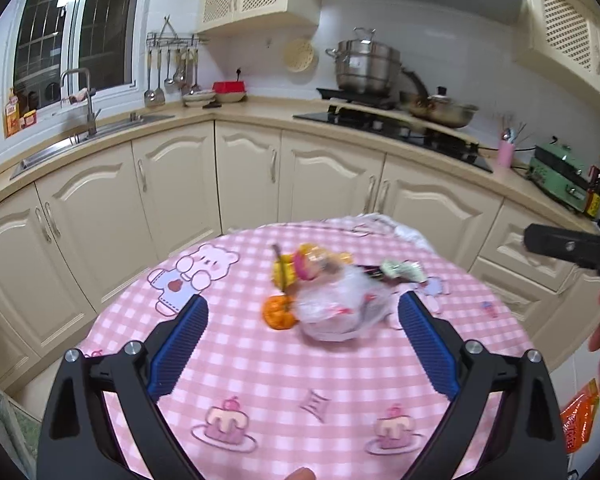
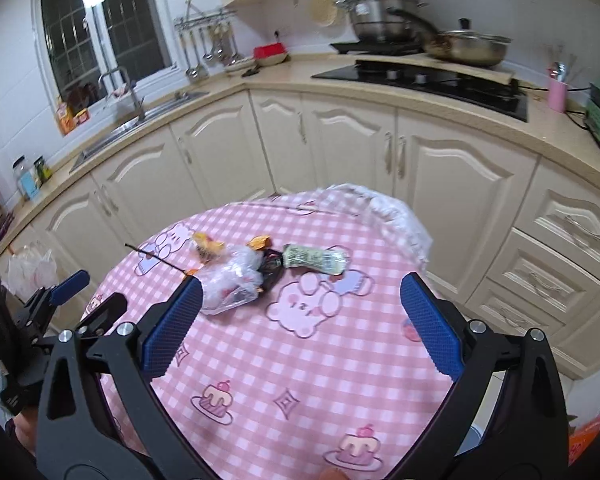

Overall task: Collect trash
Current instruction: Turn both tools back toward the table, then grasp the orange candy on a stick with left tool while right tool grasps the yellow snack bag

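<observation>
A heap of trash lies on a round table with a pink checked cloth (image 1: 260, 364) (image 2: 320, 364). It holds a crumpled clear plastic bag (image 1: 336, 308) (image 2: 232, 280), an orange peel (image 1: 278, 312), yellow and pink wrappers (image 1: 300, 266) (image 2: 206, 246), a thin dark stick (image 2: 156, 258), a dark wrapper (image 2: 272, 266) and a green-white packet (image 1: 404, 270) (image 2: 316, 258). My left gripper (image 1: 302, 312) is open, its blue pads either side of the bag and short of it. My right gripper (image 2: 300, 292) is open too, just before the heap, empty.
Cream cabinets and a counter curve behind the table, with a sink (image 1: 88, 136), a black hob (image 1: 392, 132) and steel pots (image 1: 366, 68). A clear bag (image 2: 384, 208) hangs over the table's far edge. The left gripper (image 2: 66, 292) shows at left in the right wrist view.
</observation>
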The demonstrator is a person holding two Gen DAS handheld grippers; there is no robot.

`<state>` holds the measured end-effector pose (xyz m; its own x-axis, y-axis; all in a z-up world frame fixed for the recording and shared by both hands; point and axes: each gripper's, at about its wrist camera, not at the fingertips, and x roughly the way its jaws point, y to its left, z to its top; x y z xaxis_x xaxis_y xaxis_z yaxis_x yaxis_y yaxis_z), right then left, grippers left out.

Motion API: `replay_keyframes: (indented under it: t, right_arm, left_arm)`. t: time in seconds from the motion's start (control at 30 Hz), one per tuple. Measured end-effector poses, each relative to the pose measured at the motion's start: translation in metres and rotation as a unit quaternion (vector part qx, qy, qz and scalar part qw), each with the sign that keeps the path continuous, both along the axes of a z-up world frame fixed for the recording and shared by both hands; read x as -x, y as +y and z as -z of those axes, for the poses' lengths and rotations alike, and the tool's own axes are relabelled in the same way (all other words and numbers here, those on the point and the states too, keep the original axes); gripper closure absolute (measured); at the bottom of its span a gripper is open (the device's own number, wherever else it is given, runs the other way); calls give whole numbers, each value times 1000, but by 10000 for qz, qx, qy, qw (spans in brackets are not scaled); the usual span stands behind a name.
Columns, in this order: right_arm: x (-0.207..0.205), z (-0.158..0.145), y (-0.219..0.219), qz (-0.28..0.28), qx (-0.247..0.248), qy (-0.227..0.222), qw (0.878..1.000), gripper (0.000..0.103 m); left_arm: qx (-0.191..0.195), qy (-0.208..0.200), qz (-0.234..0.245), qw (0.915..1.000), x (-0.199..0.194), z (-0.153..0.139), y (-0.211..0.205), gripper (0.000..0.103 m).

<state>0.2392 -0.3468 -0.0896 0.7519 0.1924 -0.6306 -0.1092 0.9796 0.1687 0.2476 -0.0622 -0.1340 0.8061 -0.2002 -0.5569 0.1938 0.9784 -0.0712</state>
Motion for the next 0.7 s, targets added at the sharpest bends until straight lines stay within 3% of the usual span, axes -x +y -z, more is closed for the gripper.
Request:
replay_keyframes:
  t: [0.13,0.53,0.67,0.7]
  right_arm:
    - [-13,11,11,-71,68,128,9999,6]
    - [-53,49,37,-216,113,655,9976,6]
    - [-66,58,48,-302,70,768,9966,6]
    - [-70,61,52,-329,61,797,9963,6]
  left_arm:
    - [-95,222,-46,9997,-30,22,7,9]
    - [237,432,69,9988,-91,52,12,10]
    - [331,799,90,9962,-104,69,15,44]
    - [368,867,87,9955,-106,73,16,48]
